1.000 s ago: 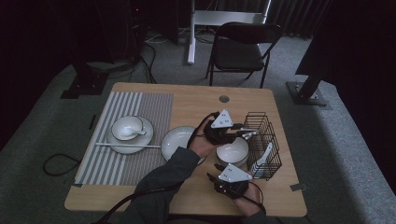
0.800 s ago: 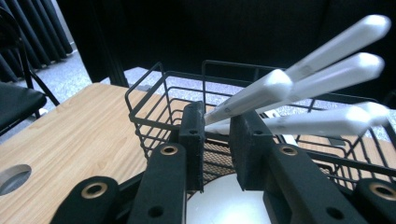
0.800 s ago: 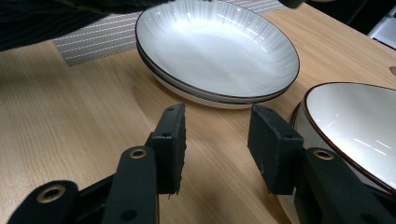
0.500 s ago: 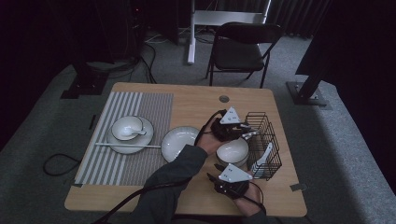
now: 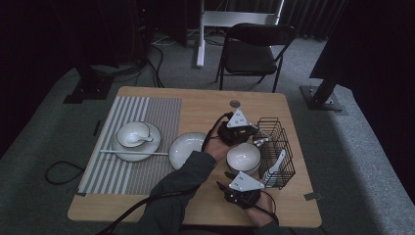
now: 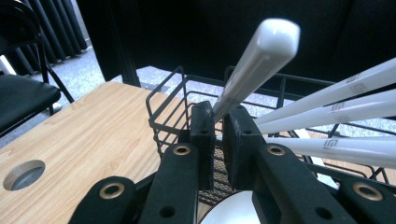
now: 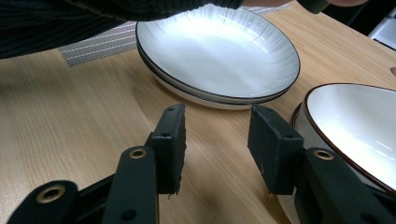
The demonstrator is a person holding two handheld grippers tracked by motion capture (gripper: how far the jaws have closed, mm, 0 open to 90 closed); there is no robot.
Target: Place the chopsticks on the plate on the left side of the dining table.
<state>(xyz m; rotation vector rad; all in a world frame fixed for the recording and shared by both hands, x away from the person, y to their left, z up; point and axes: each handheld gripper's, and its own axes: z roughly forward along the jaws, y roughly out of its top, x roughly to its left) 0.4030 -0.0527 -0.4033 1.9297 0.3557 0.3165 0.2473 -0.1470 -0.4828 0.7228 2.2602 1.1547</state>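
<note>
My left gripper (image 6: 218, 126) is at the near rim of the black wire basket (image 6: 163, 100). Its jaws have just been closing and are shut on a white utensil handle (image 6: 252, 60) that slants up out of the basket. Several more white utensils (image 6: 336, 112) lean in the basket to the right. In the high view the left gripper (image 5: 255, 133) reaches across above the white bowl (image 5: 243, 156) to the basket (image 5: 281, 147). My right gripper (image 7: 217, 140) hovers open over bare wood, nothing between its jaws, with stacked white plates (image 7: 219, 51) ahead and the bowl (image 7: 355, 121) to its right.
A striped placemat (image 5: 147, 112) on the left carries a small bowl with a spoon (image 5: 133, 136) on a plate and a long white stick (image 5: 132, 152). The stacked plates (image 5: 188, 147) sit mid-table. A round hole (image 5: 235, 104) marks the far tabletop. A folding chair (image 5: 254, 49) stands beyond.
The left gripper has shifted right, from beside the bowl to the basket's rim. The right gripper has stayed where it was.
</note>
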